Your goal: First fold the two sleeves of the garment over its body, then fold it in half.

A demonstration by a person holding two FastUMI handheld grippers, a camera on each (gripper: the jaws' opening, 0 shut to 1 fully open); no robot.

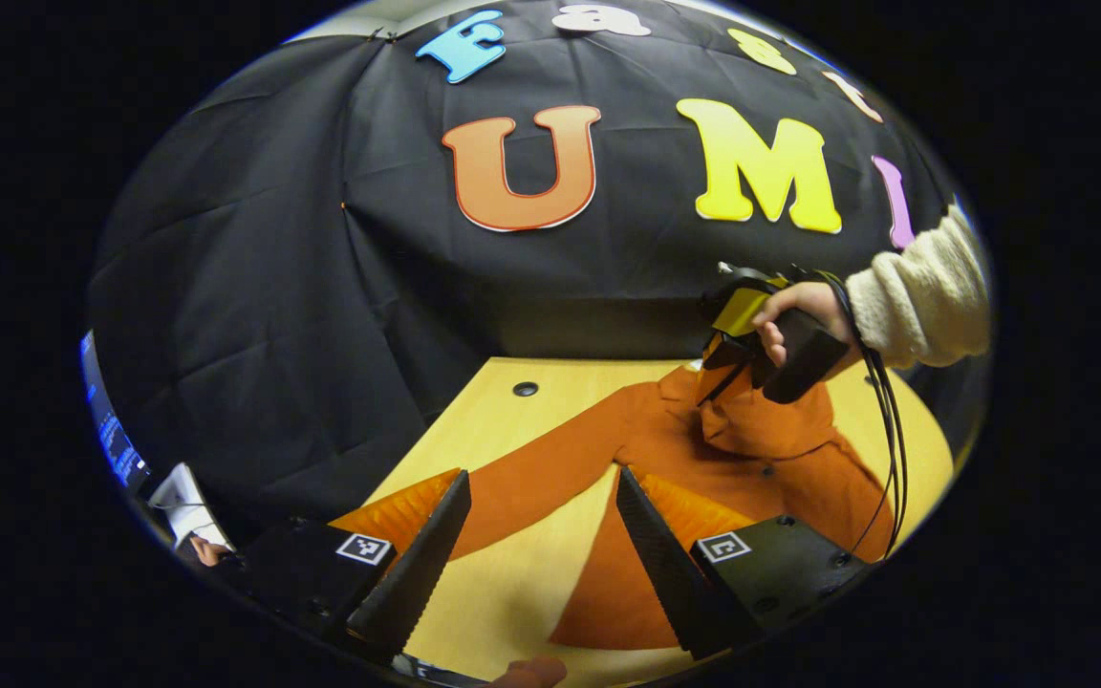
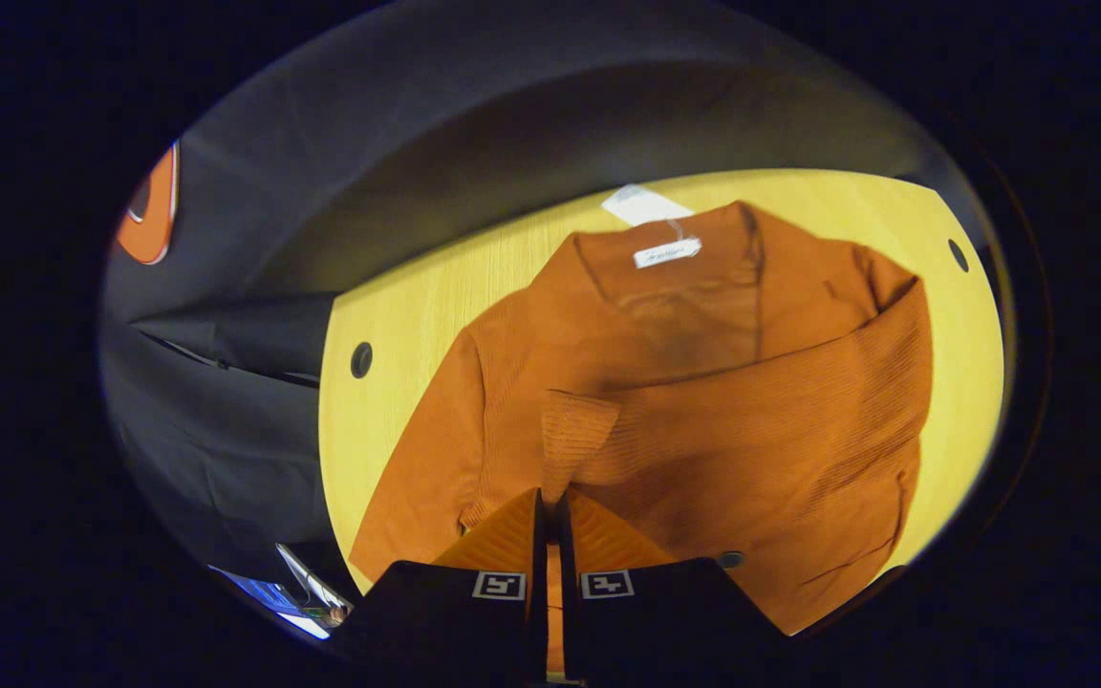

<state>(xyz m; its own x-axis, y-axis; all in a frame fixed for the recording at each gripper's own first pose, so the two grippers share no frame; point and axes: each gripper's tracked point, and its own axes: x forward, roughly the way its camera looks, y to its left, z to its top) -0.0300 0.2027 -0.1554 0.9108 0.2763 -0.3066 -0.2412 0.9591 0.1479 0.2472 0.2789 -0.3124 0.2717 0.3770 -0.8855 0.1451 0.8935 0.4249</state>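
Pale yellow wooden tabletop (image 2: 398,315) carries orange ribbed knit garment (image 2: 703,382), one sleeve (image 2: 751,382) folded across body, other sleeve (image 1: 531,468) stretched sideways. Left gripper (image 1: 541,516) spread wide above tabletop. Right gripper (image 2: 550,506) narrow, almost closed, holding nothing visible.

Left gripper (image 1: 541,535) spread wide; right gripper (image 2: 550,521) closed, fingers nearly touching, hand-held (image 1: 804,315).

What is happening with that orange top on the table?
A person is folding an orange knit garment on a yellow wooden table with two handheld grippers. The right gripper is closed above the garment, one sleeve already lying across its body. The left gripper hangs open over the other, outstretched sleeve.
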